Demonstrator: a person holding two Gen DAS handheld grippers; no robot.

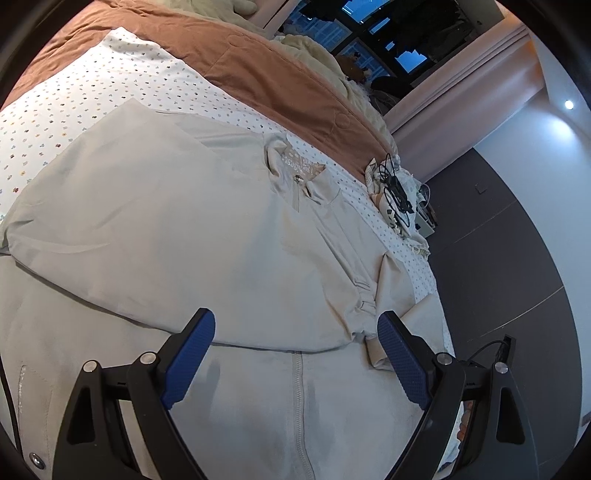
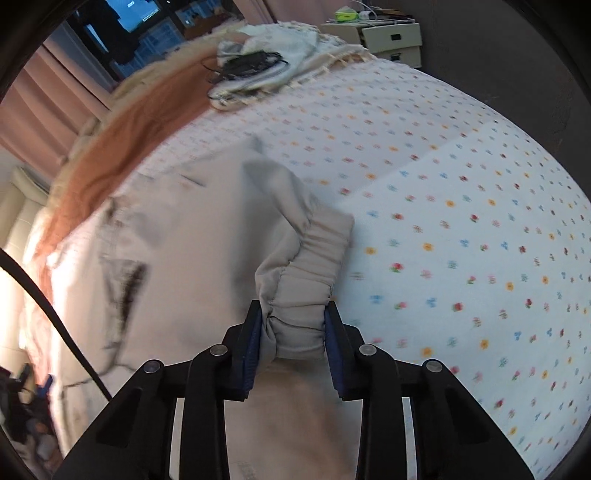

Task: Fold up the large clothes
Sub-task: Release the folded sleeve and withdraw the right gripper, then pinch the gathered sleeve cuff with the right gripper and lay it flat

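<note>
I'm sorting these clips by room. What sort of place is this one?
Most likely a bedroom at dusk or night. A beige jacket lies spread on a bed with a flower-print sheet and a rust-brown blanket. Pink curtains frame a dark window, and a small drawer unit stands beside the bed.

Jacket (image 1: 177, 229) lies spread on the bed sheet (image 1: 74, 88), one sleeve folded across its front. Blanket (image 1: 258, 74) runs along the sheet's far side. Cables (image 1: 397, 188) sit on a cloth pile (image 2: 295, 48) at the far bed corner. Drawer unit (image 2: 388, 37) stands behind that pile. Elastic cuff (image 2: 306, 295) sits between the right gripper (image 2: 293, 325) pads (image 2: 334, 350). Left gripper (image 1: 295, 350) hangs over the jacket front, zipper (image 1: 297, 398) below it.
</note>
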